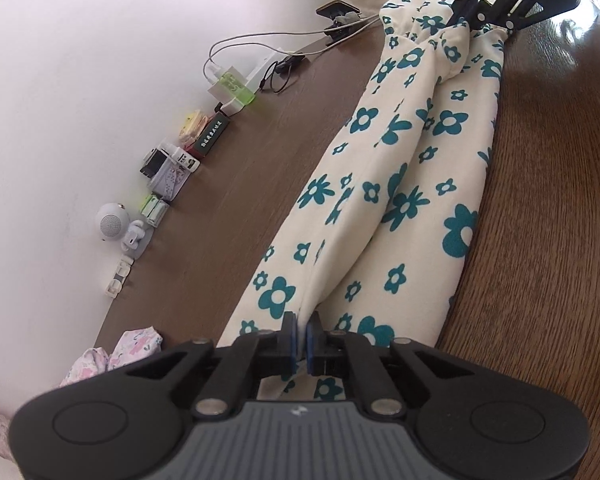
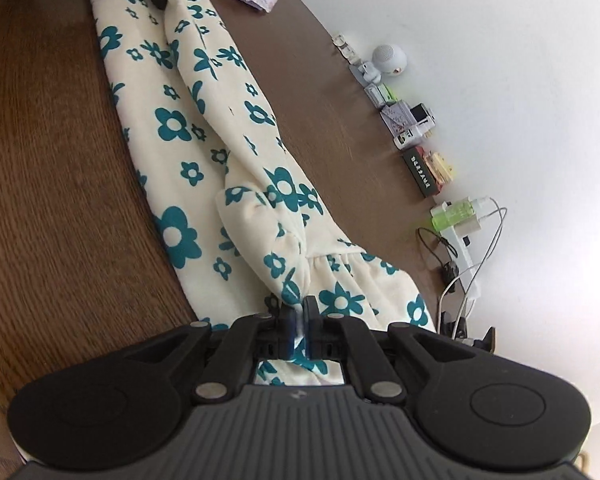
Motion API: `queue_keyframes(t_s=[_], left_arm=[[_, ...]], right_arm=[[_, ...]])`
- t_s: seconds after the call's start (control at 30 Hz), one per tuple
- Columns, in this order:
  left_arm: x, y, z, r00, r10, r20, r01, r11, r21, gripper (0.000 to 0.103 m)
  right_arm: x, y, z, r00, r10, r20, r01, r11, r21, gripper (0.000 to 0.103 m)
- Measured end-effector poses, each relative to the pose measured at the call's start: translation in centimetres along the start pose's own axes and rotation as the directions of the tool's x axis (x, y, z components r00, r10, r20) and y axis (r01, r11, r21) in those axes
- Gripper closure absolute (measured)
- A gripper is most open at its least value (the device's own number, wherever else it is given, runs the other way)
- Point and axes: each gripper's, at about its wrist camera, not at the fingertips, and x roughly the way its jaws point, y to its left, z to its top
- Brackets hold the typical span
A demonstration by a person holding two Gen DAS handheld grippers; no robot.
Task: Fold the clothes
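Cream fleece trousers with teal flowers (image 1: 404, 184) stretched lengthwise along brown wood surface (image 1: 540, 280), legs doubled together, left gripper (image 1: 301, 338) fingers pinching one end, right gripper (image 2: 299, 326) pinching gathered waist end; crosswise folds remain

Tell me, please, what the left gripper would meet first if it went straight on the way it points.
Probably only more of the floral trousers it already pinches; the left gripper points along them toward the right gripper clamping the far end.
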Motion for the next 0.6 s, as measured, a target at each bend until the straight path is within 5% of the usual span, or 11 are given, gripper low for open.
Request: queue_keyframes(t_s=[0.2, 0.27, 0.33, 0.47, 0.6], left_arm=[[-0.8, -0.1, -0.2, 1.0, 0.005, 0.01, -0.005, 1.0, -0.011, 0.098], [-1.0, 0.0, -0.4, 1.0, -0.012, 0.009, 0.012, 1.0, -0.027, 0.092], [-1.9, 0.8, -0.5, 0.999, -0.024, 0.031, 0.026, 0.996, -0.083, 0.086], [-3.6, 2.4, -0.8, 0.996, -0.044, 0.078, 0.059, 0.979, -0.194, 0.063], [-4.1, 4.8, -0.2, 0.991, -0.037, 0.126, 0.082, 0.924, -0.374, 0.063]], right_arm=[[-0.6, -1.4, -0.5, 0.999, 0.046, 0.027, -0.049, 0.991, 0.127, 0.097], [-1.0, -2.8, -1.2, 0.993, 0.107, 0.053, -0.116, 0.967, 0.228, 0.089], [-1.5, -4.5, -2.0, 0.981, 0.172, 0.09, -0.193, 0.92, 0.34, 0.079], [-3.5, -8.9, -4.3, 0.942, 0.243, 0.233, -0.333, 0.767, 0.548, 0.062], [-3.5, -10.9, -4.4, 0.923, 0.204, 0.326, -0.37, 0.703, 0.608, 0.058]])
